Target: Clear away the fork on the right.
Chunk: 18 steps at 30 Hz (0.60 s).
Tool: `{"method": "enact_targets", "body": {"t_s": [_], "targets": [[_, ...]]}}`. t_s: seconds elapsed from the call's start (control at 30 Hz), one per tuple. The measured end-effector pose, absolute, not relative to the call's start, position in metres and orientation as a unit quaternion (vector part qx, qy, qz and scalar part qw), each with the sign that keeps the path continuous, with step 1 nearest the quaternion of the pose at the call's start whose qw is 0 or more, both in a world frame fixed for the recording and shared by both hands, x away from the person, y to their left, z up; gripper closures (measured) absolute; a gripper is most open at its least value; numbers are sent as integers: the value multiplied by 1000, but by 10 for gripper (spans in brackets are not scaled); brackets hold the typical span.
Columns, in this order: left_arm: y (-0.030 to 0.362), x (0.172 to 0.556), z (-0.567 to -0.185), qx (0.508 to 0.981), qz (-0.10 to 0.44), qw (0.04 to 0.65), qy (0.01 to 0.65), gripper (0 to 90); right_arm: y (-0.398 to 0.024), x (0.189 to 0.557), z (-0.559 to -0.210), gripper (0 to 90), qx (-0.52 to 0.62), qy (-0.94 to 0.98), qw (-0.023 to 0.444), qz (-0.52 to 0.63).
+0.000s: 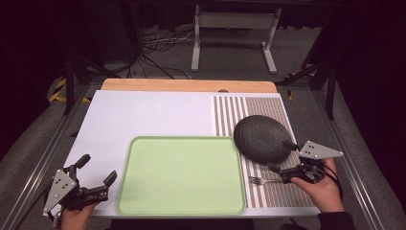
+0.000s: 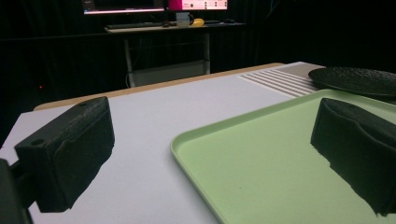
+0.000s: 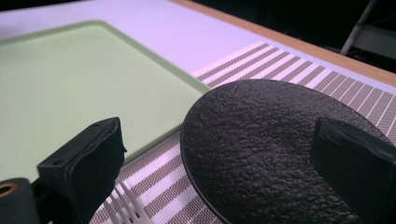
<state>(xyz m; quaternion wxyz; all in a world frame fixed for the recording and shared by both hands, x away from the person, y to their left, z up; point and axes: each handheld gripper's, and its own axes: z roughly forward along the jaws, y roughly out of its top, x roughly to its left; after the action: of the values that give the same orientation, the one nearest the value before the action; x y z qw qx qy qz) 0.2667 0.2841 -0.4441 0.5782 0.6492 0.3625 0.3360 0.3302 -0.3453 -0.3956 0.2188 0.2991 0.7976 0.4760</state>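
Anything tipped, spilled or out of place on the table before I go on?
Nothing stands out. The green tray lies flat and bare, the black plate sits level on the striped mat with its edge by the tray's corner, and the fork lies on the mat beside the open right gripper. No spills or damage show.

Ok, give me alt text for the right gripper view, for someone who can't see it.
The right gripper, jaws open, faces a rough black plate on a striped placemat. A fork has its tines by the near jaw, and a green tray lies beside the mat.
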Motion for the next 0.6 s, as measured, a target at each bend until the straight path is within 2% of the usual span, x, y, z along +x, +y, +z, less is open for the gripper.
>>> {"method": "enact_targets", "body": {"t_s": [0.6], "targets": [[284,267,-444,651,336,576,363,3,-337,345,-372,36,261,874,167,374]]}}
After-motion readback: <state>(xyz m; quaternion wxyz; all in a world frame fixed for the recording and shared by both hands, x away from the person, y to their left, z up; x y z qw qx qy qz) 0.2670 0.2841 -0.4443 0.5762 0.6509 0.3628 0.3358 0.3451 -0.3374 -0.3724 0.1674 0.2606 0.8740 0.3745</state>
